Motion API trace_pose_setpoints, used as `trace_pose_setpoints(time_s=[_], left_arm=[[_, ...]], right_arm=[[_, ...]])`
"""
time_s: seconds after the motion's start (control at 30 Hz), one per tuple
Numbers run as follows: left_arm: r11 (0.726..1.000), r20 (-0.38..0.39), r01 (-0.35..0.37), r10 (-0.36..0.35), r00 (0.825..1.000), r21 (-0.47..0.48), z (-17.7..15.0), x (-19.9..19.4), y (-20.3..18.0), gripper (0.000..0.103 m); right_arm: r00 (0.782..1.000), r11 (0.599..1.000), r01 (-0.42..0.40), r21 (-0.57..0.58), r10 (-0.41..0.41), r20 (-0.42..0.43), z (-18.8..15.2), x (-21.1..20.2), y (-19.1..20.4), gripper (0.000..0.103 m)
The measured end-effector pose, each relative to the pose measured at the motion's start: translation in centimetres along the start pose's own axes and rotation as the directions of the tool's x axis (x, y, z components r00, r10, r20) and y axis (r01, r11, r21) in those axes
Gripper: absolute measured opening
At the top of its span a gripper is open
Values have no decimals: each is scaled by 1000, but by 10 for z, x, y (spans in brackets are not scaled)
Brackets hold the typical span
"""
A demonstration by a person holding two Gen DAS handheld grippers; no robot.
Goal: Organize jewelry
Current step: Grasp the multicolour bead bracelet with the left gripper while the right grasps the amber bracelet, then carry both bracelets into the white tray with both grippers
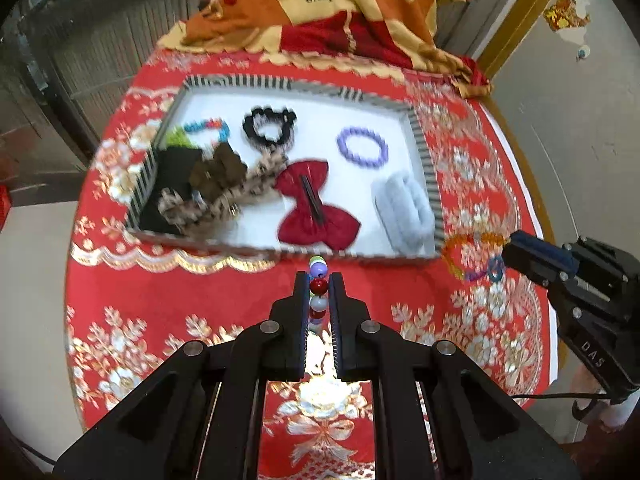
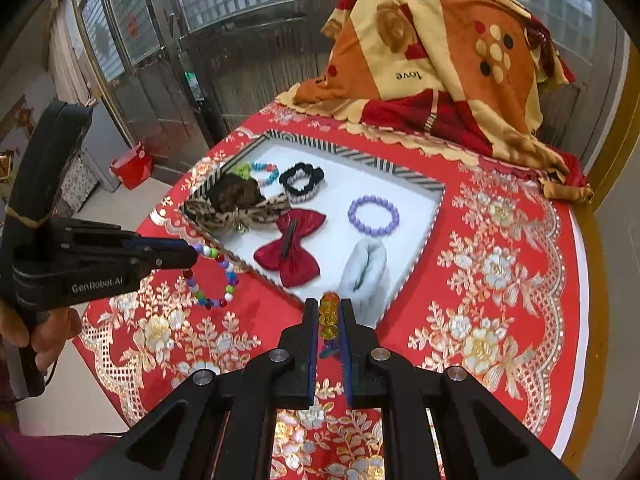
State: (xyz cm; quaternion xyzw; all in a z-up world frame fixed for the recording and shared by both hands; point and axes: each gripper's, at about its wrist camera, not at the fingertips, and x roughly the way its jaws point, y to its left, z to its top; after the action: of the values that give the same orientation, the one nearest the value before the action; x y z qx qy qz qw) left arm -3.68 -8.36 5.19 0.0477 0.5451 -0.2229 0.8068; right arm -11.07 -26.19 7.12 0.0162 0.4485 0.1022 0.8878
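While the striped tray (image 2: 416,258) already holds several pieces, 2 remain outside it: left gripper (image 1: 319,285) jaws pinch a multicolored bead bracelet (image 2: 214,276), right gripper (image 2: 329,312) jaws an amber bead bracelet (image 1: 466,250).

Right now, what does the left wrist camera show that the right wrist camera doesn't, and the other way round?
Only the left wrist view shows the right gripper from the side, with its amber bracelet hanging as a loop. Only the right wrist view shows the left gripper from the side, its multicolored bracelet dangling, and a red bin on the floor. Both show the striped tray, purple bracelet and red bow.
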Motion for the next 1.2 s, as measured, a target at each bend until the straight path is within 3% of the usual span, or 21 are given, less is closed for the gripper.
trace_pose_setpoints(time_s=[0.47,0.67,0.93,1.2], left_arm=[[999,43,-39,38,998,17,78,-1,6,8],[998,20,-46,46,999,35,115,30,-6,8],[999,-31,-2,4,1000,49,161,86,-23,8],[997,-97,-71,69,993,-15,179,142,13,8]], right_arm=[[999,999,-38,19,38,9,50,36,4,9],[997,995,-74,63,76,-32,61,70,-1,9],[989,989,-112,100,121,-88,66,109,-7,9],[988,988,-50,149,71,-137,70,145,-35,9]])
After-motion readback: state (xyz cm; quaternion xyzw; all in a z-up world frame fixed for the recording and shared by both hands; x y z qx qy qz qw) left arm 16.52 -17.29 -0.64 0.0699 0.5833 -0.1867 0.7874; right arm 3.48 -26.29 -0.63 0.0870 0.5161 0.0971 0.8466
